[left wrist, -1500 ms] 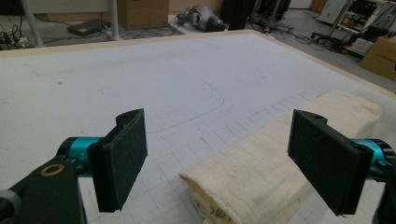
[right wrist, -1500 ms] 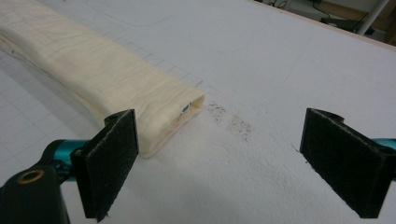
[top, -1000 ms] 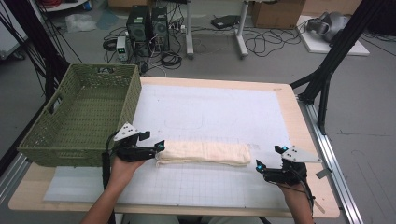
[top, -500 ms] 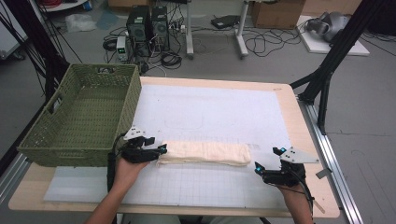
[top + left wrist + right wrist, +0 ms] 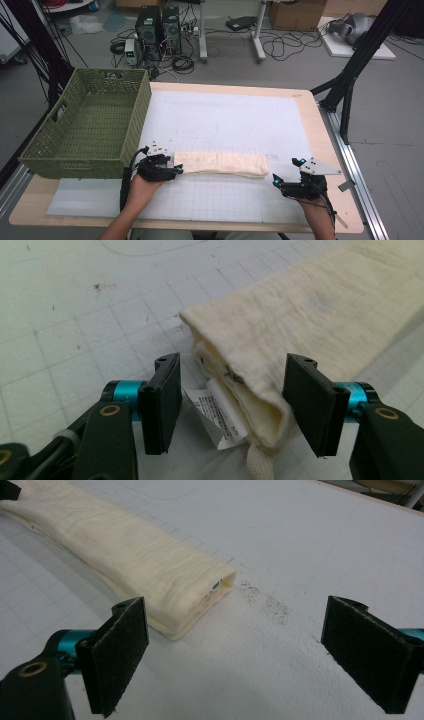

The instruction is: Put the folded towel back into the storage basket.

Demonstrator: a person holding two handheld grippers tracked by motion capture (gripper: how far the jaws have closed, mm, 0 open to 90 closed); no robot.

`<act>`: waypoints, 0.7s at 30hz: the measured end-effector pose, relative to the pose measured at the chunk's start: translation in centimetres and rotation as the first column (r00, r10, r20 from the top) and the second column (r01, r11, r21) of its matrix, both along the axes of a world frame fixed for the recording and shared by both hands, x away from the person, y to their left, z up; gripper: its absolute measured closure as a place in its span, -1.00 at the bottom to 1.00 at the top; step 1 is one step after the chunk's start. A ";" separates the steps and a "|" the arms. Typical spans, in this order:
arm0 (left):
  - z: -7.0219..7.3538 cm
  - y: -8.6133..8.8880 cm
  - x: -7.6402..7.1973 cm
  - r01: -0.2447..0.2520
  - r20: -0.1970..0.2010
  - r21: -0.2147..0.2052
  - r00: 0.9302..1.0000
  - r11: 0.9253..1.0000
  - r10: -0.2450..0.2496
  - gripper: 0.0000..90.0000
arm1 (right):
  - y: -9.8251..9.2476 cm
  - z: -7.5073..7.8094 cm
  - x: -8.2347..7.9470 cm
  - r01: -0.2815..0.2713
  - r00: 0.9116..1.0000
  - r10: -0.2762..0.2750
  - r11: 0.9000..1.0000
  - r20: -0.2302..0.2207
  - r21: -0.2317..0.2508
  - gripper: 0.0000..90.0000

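The folded cream cloth lies as a long, narrow bundle on the white gridded mat, parallel to the near edge of the table and closer to that edge than to the far one, with its left end just beside the near right corner of the green wicker basket. Compared with a second ago, the left gripper has come forward and down onto that left end, and its jaws have just been closing. In the left gripper view the end of the cloth, with its white care label hanging out of the layers, now sits between the two black pads. The pad on the right of that view lies against the fold or just off it, while the pad on the left stands apart from the fabric, so the cloth is bracketed but not yet clamped. The right gripper has kept its place near the right end of the cloth. Its jaws stand wide apart, with nothing between them, and the right end of the bundle lies just ahead of them on the mat. Judged from this, the left end is about to be pinched; the right end remains free, and the basket is empty.
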State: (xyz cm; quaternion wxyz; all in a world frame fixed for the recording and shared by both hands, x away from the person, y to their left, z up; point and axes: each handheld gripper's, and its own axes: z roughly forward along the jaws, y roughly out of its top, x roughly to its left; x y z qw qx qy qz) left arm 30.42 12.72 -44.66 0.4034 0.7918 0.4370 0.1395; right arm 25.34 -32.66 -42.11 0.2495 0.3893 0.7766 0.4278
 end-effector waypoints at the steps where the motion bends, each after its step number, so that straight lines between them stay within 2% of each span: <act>1: 0.0 -0.1 -0.2 -0.002 0.005 0.015 1.000 1.000 0.002 -0.09 | 0.0 0.0 0.0 0.000 1.000 0.000 1.000 -0.002 0.001 -0.76; 3: 0.0 -0.4 -0.5 -0.003 0.018 0.042 1.000 0.999 0.003 -0.10 | 0.0 0.0 0.0 -0.001 1.000 0.001 1.000 -0.005 0.000 -0.76; 8: 0.1 -1.0 -1.3 -0.007 0.022 0.061 1.000 0.998 0.006 -0.06 | 0.1 -0.1 0.1 -0.005 1.000 0.005 1.000 -0.006 -0.004 -0.76; 15: 0.0 -1.1 -1.5 0.005 0.025 0.047 1.000 0.999 -0.006 0.16 | 0.3 -0.1 0.1 -0.010 1.000 0.009 1.000 -0.015 -0.013 -0.76; 18: 0.0 -1.3 -1.7 0.036 0.038 0.045 0.999 0.998 -0.038 0.41 | 0.3 -0.2 0.1 -0.010 1.000 0.010 1.000 -0.015 -0.012 -0.76; 21: 0.1 -1.4 -1.7 0.055 0.050 0.051 0.997 0.997 -0.058 0.51 | 0.4 -0.2 0.2 -0.012 1.000 0.012 1.000 -0.017 -0.010 -0.76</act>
